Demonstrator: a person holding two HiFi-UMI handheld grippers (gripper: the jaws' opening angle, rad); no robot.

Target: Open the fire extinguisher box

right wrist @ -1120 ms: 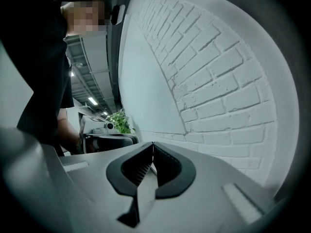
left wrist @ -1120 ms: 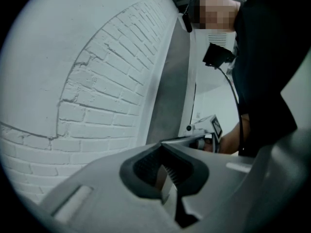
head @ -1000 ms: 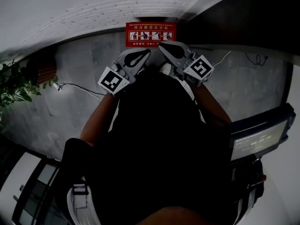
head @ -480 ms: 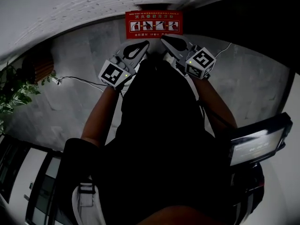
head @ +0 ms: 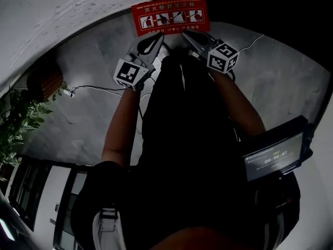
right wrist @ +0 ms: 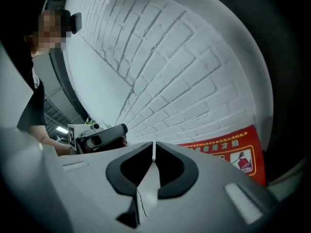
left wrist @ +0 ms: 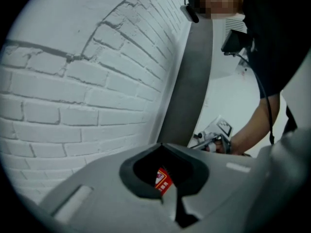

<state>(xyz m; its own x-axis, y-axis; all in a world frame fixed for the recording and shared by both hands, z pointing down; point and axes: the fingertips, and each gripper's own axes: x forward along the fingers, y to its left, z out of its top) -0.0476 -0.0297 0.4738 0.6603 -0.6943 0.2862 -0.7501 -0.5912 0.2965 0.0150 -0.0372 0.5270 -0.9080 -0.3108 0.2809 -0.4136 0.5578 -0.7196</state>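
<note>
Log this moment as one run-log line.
left tongs: shut, empty | right tongs: shut, empty | both: tips by fire extinguisher box, contact unclear

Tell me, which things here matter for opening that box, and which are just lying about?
For the job: red fire extinguisher box, left gripper, right gripper, both shut.
Lying about: potted plant, floor cable, screen device.

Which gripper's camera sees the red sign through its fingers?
The left gripper: the red sign shows through the hole between its fingers. The right gripper sees it off to the side.
</note>
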